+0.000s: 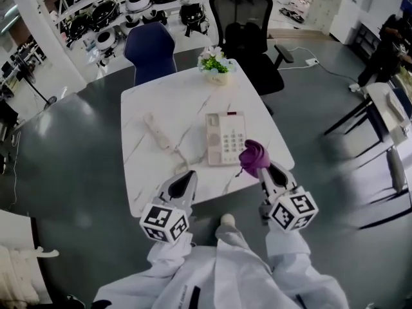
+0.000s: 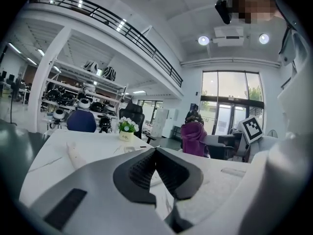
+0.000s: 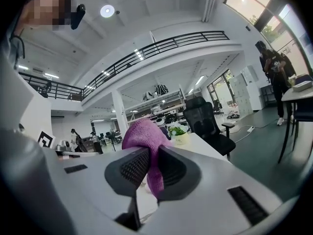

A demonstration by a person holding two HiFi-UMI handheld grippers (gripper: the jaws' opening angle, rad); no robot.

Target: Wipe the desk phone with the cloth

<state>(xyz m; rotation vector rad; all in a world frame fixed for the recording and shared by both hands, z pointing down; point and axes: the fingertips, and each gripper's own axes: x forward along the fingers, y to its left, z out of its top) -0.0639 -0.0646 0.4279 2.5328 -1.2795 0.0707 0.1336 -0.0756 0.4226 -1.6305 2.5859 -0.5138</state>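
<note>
Over the marble table [image 1: 154,98], right gripper [image 3: 152,155] jaws clamp cloth [image 3: 143,133]; left gripper [image 2: 156,150] jaws meet.

Potted flowers [image 1: 215,66], blue chair [image 1: 152,53], black chair [image 1: 248,24]

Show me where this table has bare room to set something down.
Bare: on the table, the far-left stretch between handset and flower pot, and the strip right of the phone base. Crowded: the near edge, with the cord, the cloth, the left gripper and right gripper.

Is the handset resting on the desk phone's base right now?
No, the handset lies on the table, left of the phone base and apart from it.
</note>
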